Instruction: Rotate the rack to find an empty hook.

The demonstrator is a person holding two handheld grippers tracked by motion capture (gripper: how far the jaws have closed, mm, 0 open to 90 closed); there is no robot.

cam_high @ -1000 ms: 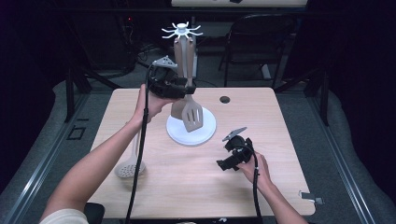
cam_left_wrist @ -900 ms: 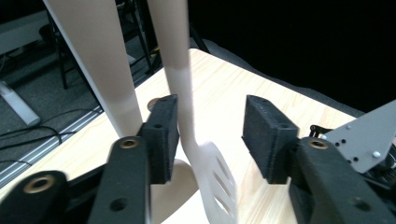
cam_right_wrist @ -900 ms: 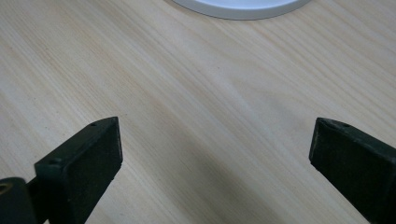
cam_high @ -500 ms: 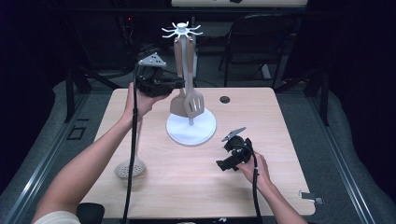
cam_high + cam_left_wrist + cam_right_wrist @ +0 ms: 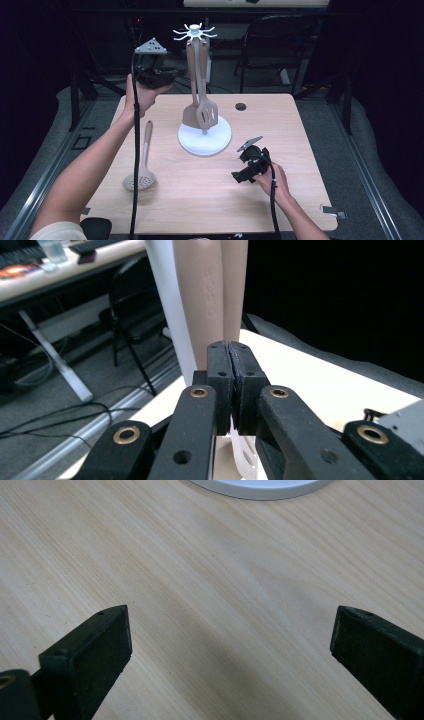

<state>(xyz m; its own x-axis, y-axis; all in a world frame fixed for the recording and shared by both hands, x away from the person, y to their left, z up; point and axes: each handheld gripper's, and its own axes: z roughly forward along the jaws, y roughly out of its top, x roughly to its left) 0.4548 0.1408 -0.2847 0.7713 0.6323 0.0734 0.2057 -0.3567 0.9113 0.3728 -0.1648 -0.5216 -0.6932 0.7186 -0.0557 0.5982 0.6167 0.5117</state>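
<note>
Beige plastic spatulas (image 5: 200, 107) hang on the white round-based rack (image 5: 205, 140) at frame centre; the left gripper (image 5: 172, 77), upper left, has just closed on nothing, while the right gripper (image 5: 240, 165), lower right, gapes.

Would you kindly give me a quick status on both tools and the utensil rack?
Left tool shut, empty, beside hanging spatulas. Right tool open over bare table. Skimmer lies flat left of rack. Nothing in the way.
</note>
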